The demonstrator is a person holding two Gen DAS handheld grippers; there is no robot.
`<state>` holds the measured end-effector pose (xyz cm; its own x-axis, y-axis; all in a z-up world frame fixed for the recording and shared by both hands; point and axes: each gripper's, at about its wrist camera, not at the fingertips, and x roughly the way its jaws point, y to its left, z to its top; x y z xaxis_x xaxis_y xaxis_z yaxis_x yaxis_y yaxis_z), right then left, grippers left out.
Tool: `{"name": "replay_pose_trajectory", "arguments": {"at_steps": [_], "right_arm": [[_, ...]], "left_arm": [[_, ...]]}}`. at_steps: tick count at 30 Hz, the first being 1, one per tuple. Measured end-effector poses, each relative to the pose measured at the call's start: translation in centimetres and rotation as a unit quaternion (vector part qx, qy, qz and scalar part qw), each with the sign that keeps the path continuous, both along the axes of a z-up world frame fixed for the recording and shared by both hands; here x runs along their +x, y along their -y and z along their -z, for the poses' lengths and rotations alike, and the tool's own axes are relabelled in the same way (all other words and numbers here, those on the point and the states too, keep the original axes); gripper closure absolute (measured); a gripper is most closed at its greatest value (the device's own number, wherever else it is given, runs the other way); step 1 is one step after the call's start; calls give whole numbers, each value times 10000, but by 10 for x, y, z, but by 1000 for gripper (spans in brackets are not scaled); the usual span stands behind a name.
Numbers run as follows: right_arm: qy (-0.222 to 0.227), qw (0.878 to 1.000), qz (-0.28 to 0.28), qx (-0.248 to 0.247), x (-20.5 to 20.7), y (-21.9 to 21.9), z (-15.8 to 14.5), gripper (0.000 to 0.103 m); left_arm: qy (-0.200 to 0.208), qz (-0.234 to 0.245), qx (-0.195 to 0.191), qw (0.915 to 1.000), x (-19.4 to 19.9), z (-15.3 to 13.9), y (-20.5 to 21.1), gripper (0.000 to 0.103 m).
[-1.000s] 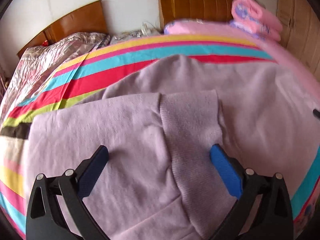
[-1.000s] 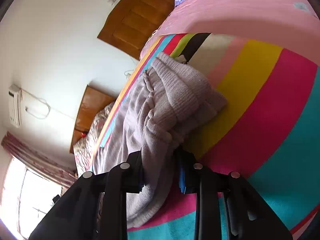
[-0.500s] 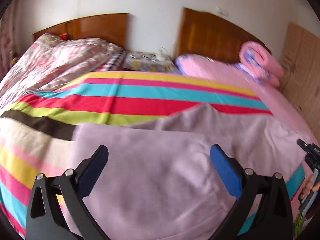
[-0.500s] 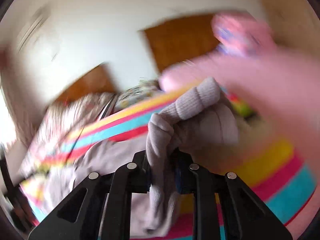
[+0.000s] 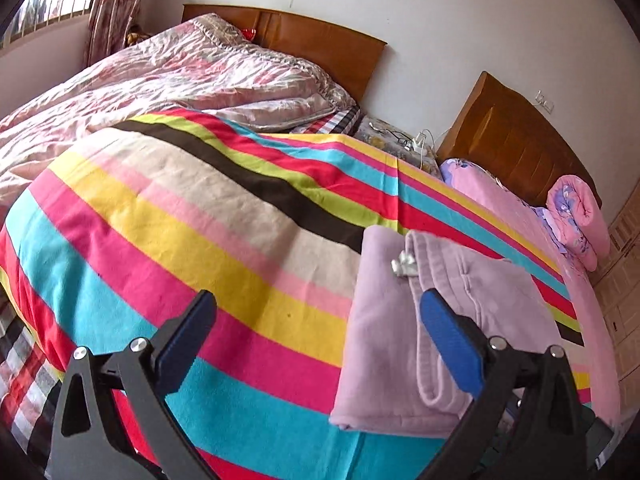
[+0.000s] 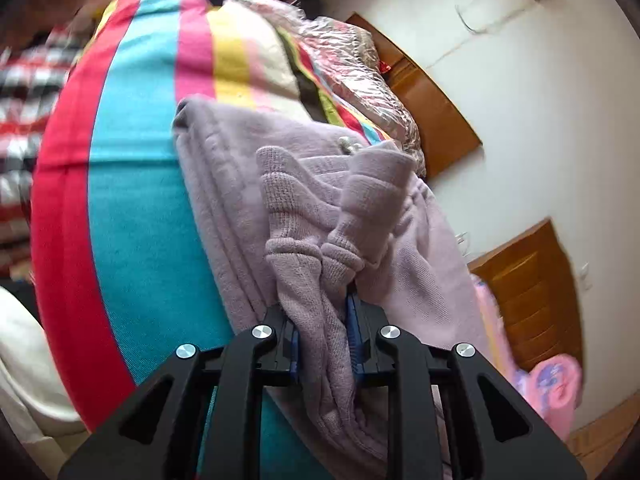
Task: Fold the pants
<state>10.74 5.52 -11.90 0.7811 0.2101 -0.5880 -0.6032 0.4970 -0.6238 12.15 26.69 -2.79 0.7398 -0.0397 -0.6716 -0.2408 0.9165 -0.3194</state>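
Note:
The lilac fleece pants lie folded in a stack on the striped blanket, at the right of the left wrist view, with a small silver drawstring tip on top. My left gripper is open and empty, just left of the stack, its right finger over the fabric's edge. My right gripper is shut on the ribbed cuffs of the pants, bunched up between its blue pads, above the folded body of the pants.
A pink floral quilt lies at the far left of the bed by the wooden headboard. A rolled pink blanket sits at the far right. A bedside table with cables stands between two headboards.
My right gripper has carried the cuffs across and over the pants, so they are now folded into a shorter stack. My left gripper has swung left, off the pants, toward the bare blanket.

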Motion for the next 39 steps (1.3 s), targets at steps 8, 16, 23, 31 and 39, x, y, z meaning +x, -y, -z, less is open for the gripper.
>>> {"name": "replay_pose_trajectory", "arguments": {"at_steps": [8, 16, 23, 31, 39], "right_arm": [[428, 9985, -29, 339, -19, 15, -15, 82], [181, 9982, -543, 195, -56, 23, -9, 60], [-1593, 9569, -688, 2327, -39, 69, -59, 55], [-2046, 9603, -257, 1877, 1, 70, -29, 77], [-1344, 9702, -722, 1881, -12, 67, -78, 91]], "left_arm": [[-191, 1642, -2071, 9642, 12, 20, 23, 1], [-1137, 2191, -3276, 9120, 57, 55, 67, 1], [-1132, 2222, -3289, 9108, 60, 51, 76, 1], [-1014, 2197, -3431, 9076, 47, 59, 67, 1], [-1027, 2247, -3393, 9077, 48, 59, 70, 1]]}}
